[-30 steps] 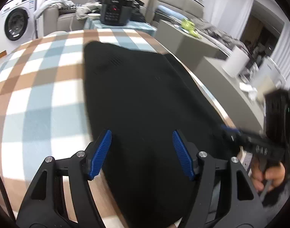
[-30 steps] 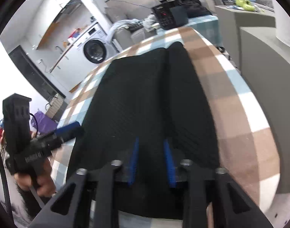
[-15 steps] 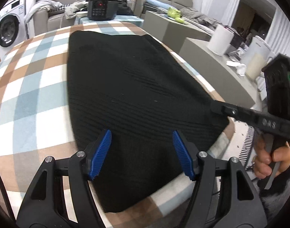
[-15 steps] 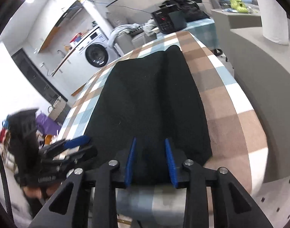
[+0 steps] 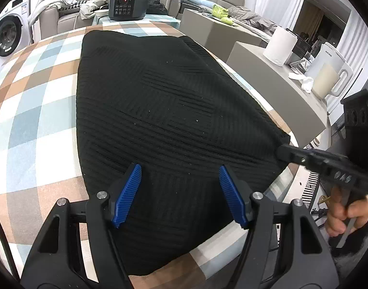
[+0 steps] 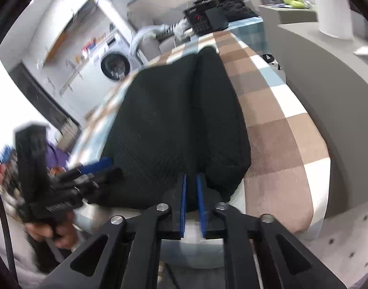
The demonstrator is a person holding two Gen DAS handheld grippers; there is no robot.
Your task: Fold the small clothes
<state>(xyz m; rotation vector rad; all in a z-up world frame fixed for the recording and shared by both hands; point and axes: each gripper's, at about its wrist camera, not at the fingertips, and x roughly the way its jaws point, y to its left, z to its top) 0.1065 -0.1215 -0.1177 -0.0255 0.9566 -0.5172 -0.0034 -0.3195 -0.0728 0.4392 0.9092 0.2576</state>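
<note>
Black knit garment (image 5: 164, 110) lies flat on checkered table (image 5: 32, 110). Left gripper (image 5: 180, 193) spread wide over its near hem, not pinching. Right gripper (image 6: 191, 201), jaws just closing, nearly together at garment's near corner; grip unclear.

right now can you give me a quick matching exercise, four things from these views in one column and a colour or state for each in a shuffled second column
Things:
1. black knit garment
2. left gripper
3. right gripper
4. multicooker

States:
A. jaws nearly together at the garment's near edge
B. standing at the table's far end, red light lit
C. spread flat on the checked tablecloth
D. jaws wide apart above the fabric

Pairs: 1-C, 2-D, 3-A, 4-B
</note>
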